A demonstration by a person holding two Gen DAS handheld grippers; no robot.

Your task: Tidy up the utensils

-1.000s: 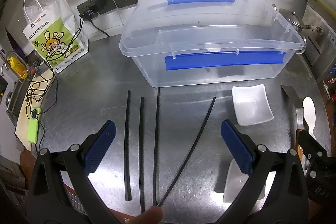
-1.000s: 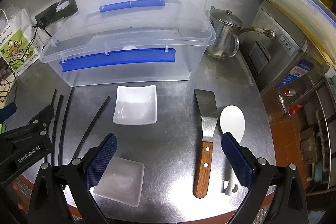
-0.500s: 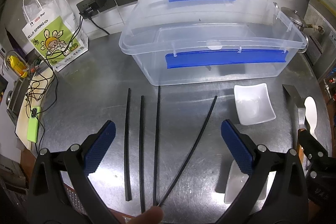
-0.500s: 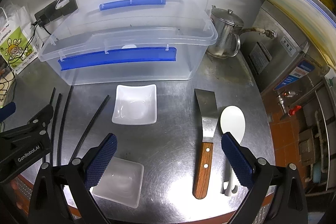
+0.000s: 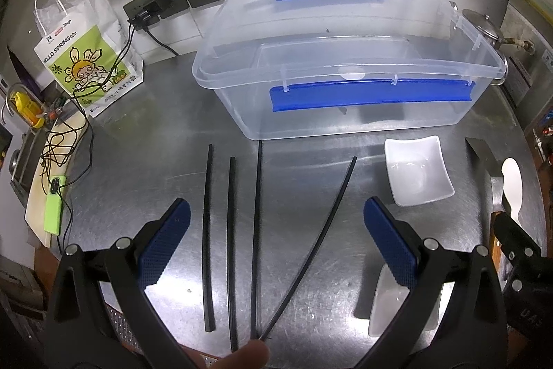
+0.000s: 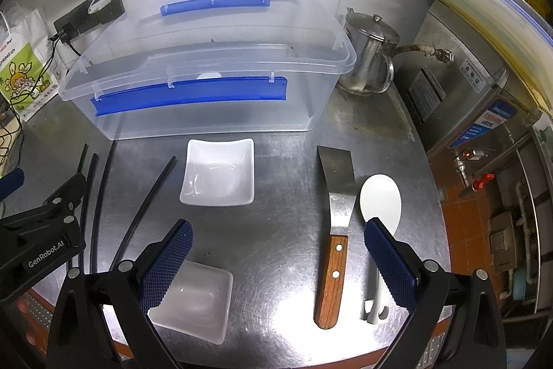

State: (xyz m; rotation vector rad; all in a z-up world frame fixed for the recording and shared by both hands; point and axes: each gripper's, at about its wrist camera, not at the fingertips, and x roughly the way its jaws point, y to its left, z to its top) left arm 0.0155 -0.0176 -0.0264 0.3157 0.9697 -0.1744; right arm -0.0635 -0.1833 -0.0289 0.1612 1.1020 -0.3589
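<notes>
Several black chopsticks (image 5: 255, 230) lie on the steel table (image 5: 145, 140), fanned out in front of a clear plastic bin (image 5: 345, 92) with blue handles. My left gripper (image 5: 276, 241) hovers open above them, holding nothing. In the right wrist view, a metal spatula with a wooden handle (image 6: 333, 230) and a white rice spoon (image 6: 380, 199) lie side by side. My right gripper (image 6: 276, 261) is open and empty above the table, between the spatula and a near white square dish (image 6: 198, 300). A second white dish (image 6: 217, 172) sits nearer the bin (image 6: 207, 92). The chopsticks (image 6: 145, 203) show at left.
A metal kettle (image 6: 369, 57) stands right of the bin. A paper shopping bag (image 5: 86, 57), wall sockets with cables (image 5: 155, 6) and a green phone (image 5: 53, 203) occupy the left side. The table's front edge lies just below both grippers. A fingertip (image 5: 242, 357) shows at the bottom.
Both grippers have drifted very slightly; the scene has shifted a little in each view. Nothing was grasped or moved on the table.
</notes>
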